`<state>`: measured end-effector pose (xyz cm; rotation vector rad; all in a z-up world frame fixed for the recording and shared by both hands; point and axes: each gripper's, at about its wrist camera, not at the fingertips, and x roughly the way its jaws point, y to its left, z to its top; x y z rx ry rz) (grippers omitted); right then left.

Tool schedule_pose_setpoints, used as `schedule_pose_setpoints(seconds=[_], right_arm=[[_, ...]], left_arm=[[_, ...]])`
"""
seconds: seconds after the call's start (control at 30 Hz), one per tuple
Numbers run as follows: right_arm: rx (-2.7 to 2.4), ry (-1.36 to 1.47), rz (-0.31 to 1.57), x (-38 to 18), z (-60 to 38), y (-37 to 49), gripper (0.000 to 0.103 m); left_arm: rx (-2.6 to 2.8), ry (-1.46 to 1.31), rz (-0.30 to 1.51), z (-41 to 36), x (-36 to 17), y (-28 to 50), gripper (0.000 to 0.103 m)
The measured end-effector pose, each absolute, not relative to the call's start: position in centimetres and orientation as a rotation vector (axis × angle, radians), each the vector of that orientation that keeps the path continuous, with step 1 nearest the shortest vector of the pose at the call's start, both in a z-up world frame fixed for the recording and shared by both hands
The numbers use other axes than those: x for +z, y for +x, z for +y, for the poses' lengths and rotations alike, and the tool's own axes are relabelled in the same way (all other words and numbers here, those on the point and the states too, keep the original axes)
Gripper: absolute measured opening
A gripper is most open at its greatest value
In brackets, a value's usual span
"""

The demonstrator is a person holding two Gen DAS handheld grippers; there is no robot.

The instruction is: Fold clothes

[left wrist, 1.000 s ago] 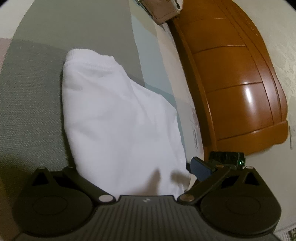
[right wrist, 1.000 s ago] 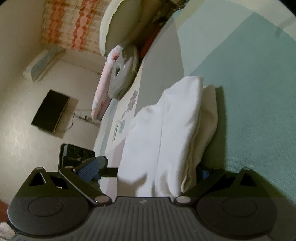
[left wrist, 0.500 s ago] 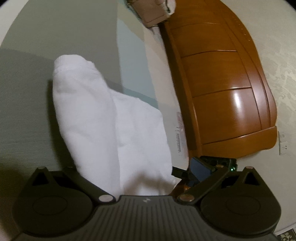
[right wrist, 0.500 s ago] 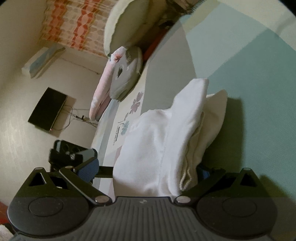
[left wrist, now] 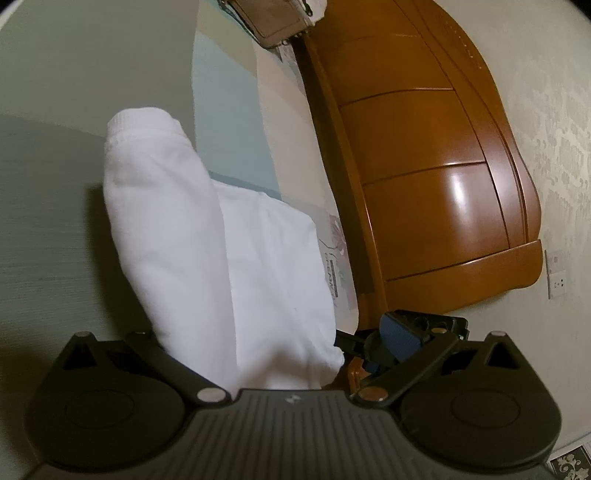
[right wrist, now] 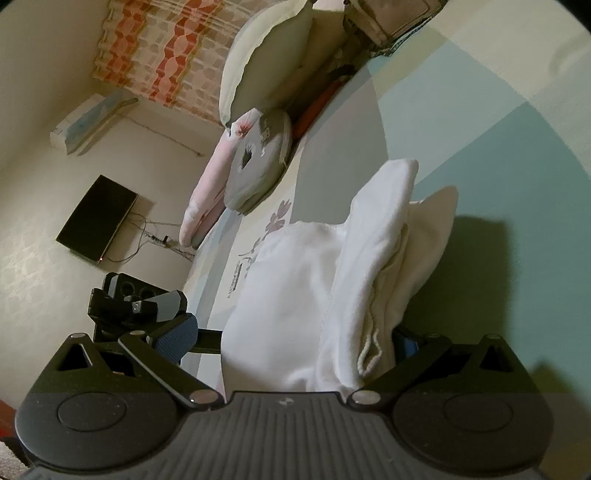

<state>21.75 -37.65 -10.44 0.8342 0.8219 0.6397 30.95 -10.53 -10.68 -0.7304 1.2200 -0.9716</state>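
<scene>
A folded white garment (left wrist: 221, 266) fills the space between my left gripper's (left wrist: 273, 332) wide-apart fingers. Its ribbed end points away over the bed. The blue pad (left wrist: 399, 336) on the right stands clear of the cloth, while the other finger is hidden behind it. In the right wrist view the same garment (right wrist: 295, 302) shows stacked layers between my right gripper's (right wrist: 291, 332) spread fingers. The left pad (right wrist: 173, 332) is clear of it and the right finger is mostly covered. The garment hangs above the bedsheet (right wrist: 498, 140) and casts a shadow. The two grippers sit side by side.
A wooden headboard (left wrist: 424, 166) runs along the bed's edge. Pillows (right wrist: 258, 162) and a brown bag (right wrist: 388, 22) lie at the bed's far end. A dark screen (right wrist: 96, 221) and an air conditioner (right wrist: 88, 122) hang on the wall.
The garment has risen off the sheet, bunched into a narrower roll, and its shadow has grown. Both views have swung toward the headboard and pillows. Finger spacing is unchanged.
</scene>
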Motion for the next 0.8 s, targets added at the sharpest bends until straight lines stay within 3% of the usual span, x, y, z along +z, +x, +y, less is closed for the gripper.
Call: schedule_pose_setpoints(seconds=[0.8], right_arm=[[0.530, 0.826, 0.759, -8.9, -48.2, 18.8, 0.103]], left_arm=[[-1.079, -0.588, 1.251, -21.4, -8.4, 31.3, 0.101]])
